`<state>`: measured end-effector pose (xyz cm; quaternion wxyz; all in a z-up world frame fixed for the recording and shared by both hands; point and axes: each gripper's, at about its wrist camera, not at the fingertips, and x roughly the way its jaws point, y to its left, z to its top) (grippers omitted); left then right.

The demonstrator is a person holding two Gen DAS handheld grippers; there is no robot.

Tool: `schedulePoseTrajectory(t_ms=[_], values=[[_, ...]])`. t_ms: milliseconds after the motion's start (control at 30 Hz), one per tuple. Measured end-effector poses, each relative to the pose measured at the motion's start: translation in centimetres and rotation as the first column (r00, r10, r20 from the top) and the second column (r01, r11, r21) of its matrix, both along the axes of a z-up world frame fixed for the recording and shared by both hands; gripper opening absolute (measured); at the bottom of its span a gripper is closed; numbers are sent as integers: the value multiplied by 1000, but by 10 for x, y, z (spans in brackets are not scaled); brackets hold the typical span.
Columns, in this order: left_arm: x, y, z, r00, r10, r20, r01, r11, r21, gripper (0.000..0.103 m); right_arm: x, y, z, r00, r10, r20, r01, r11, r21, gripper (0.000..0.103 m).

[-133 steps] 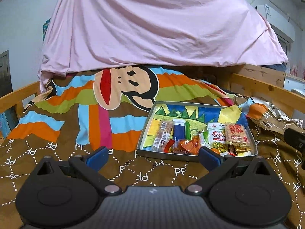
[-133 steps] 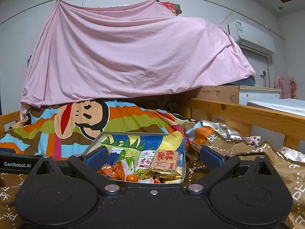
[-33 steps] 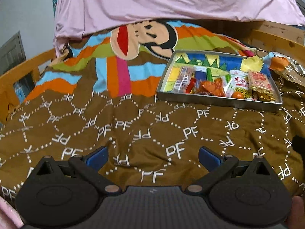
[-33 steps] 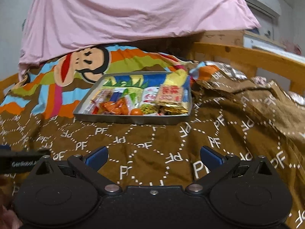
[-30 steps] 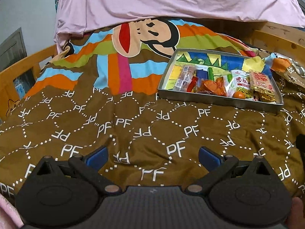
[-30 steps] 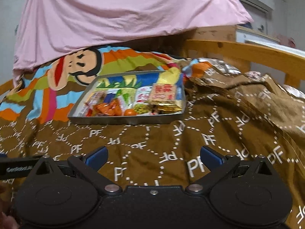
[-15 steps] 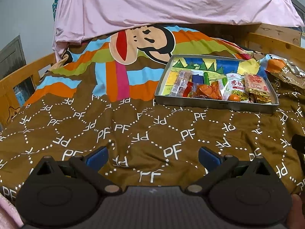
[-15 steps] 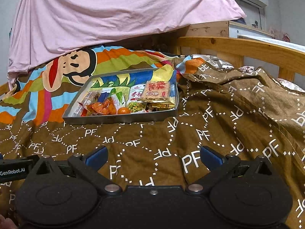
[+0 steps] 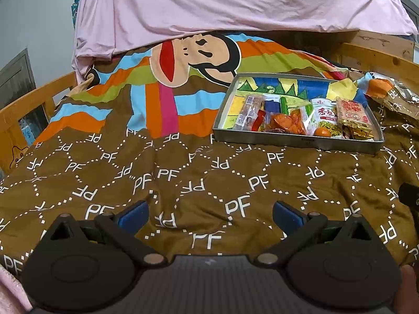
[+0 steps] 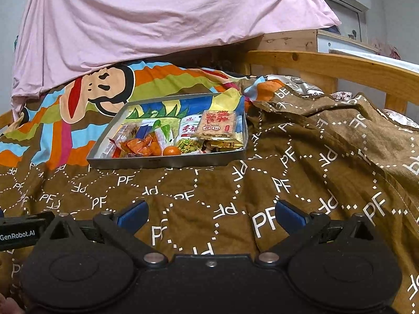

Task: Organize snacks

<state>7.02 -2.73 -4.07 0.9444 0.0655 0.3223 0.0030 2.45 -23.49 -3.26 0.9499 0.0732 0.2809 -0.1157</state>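
Note:
A grey metal tray rests on the bed and holds several snack packets. Among them are a red-and-tan cracker pack, a green pea bag, orange packets and a small orange fruit. My left gripper is open above the brown blanket, well short of the tray, which lies ahead to the right. My right gripper is open too, with the tray ahead to the left. Neither holds anything.
The brown "PF" blanket covers the bed, bunched up on the right. A striped monkey-print cover lies behind the tray under a hanging pink sheet. Wooden bed rails run along both sides.
Both grippers have pulled back and risen from close behind the tray, so more blanket shows in front. In the last second they tilted slightly. The snacks have not moved.

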Motion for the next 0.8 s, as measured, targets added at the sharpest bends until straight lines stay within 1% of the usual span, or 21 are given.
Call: schedulePoseTrajectory(t_ms=[800], values=[[0,-1,0,1000,1,-1,-1,1000,0,103,1,-1,-1,1000,1,0,-1,1000,0,102]])
